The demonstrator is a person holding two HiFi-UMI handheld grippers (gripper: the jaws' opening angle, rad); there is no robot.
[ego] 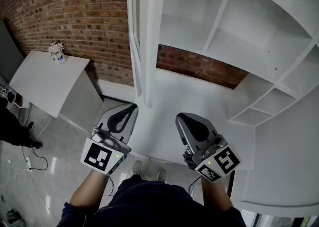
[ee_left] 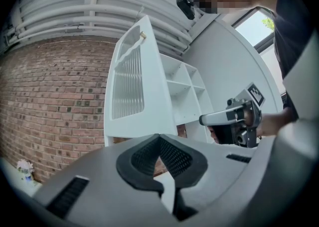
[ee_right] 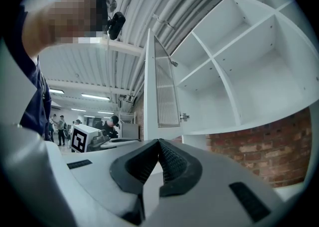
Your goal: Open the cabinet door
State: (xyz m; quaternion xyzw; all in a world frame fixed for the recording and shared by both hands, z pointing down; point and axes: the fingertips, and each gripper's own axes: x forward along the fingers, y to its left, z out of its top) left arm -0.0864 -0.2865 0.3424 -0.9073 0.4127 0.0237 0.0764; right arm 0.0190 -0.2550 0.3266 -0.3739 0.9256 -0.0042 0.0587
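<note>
The white cabinet door [ego: 147, 37] stands swung out, seen edge-on in the head view, with a ribbed panel in it [ee_left: 130, 84] [ee_right: 162, 94]. Behind it the white shelves [ego: 239, 27] are bare. My left gripper [ego: 132, 106] is held low in front of the door's lower edge, apart from it. Its jaws [ee_left: 159, 140] are shut, tips together, nothing between them. My right gripper [ego: 178, 117] sits beside it to the right, below the shelves. Its jaws [ee_right: 158, 142] are also shut and empty. Neither gripper touches the door.
A white counter [ego: 199, 96] runs under the cabinet, against a brick wall [ego: 75, 7]. A small white table [ego: 45, 74] with a little plant [ego: 56, 51] stands at the left. A cable [ego: 31, 162] lies on the floor, with a bystander's shoe [ego: 34, 144] close by.
</note>
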